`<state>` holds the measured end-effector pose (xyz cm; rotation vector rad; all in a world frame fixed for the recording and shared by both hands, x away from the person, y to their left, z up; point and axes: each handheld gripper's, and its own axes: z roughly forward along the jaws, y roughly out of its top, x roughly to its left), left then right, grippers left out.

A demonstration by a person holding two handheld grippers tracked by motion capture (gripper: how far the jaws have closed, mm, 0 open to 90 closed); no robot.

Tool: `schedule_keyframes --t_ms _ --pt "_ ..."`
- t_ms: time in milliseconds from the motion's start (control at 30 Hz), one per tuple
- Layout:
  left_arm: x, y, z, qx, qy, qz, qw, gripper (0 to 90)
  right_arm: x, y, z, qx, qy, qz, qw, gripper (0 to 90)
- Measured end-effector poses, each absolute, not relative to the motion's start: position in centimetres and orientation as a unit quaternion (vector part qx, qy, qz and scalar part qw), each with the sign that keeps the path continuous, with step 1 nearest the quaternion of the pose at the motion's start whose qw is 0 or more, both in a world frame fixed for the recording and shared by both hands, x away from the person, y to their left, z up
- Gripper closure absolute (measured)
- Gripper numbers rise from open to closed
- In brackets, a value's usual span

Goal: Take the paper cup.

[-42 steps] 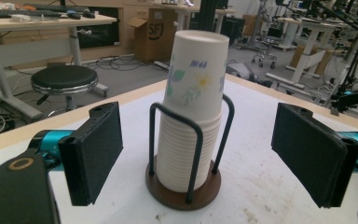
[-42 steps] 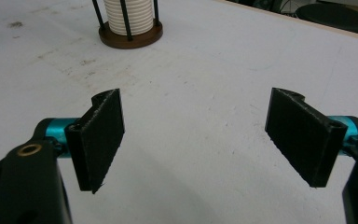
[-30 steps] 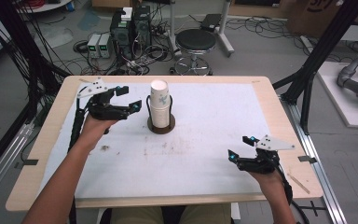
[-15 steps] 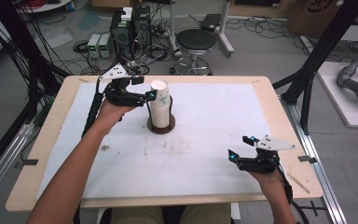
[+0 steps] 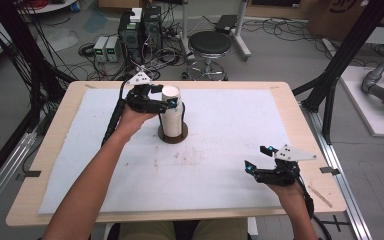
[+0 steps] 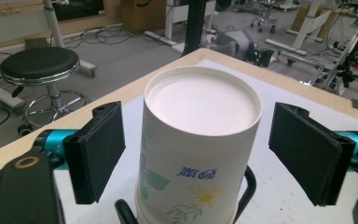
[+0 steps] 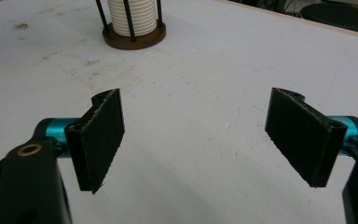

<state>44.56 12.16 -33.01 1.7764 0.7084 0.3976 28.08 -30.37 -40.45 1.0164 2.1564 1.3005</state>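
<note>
A stack of upside-down white paper cups (image 5: 171, 112) stands in a round brown holder (image 5: 173, 136) with black upright rods, at the table's far middle. The top cup (image 6: 198, 154) carries a flower print. My left gripper (image 5: 163, 100) is open with its jaws on either side of the top cup, a gap showing on each side. In the left gripper view its black pads (image 6: 98, 149) flank the cup without touching. My right gripper (image 5: 258, 157) is open near the front right of the mat, nothing between its jaws. In the right gripper view the cup stack (image 7: 131, 16) stands far ahead.
A white mat (image 5: 220, 150) covers most of the wooden table (image 5: 40, 150), with faint stains near the holder. A black stool (image 5: 209, 45) and electronics boxes (image 5: 140, 27) stand on the floor beyond the far edge. Black frame posts rise at both sides.
My left gripper has moved right and toward the far edge, from left of the cup stack to around its top cup. The right gripper has stayed put.
</note>
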Motion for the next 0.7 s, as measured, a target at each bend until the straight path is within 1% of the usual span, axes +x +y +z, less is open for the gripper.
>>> schedule_keyframes --t_ms 167,367,700 --pt "44.73 11.75 -33.32 0.758 0.294 0.167 0.557 23.4 28.1 -30.39 -40.48 0.365 0.777 0.468 0.211 20.1" --pt "44.78 11.43 -33.39 0.759 0.291 0.175 0.556 31.8 28.09 -30.38 -40.49 0.365 0.777 0.468 0.21 20.1" --pt "44.39 11.41 -32.66 0.753 0.286 0.189 0.562 33.8 28.1 -30.35 -40.53 0.366 0.777 0.467 0.209 20.1"
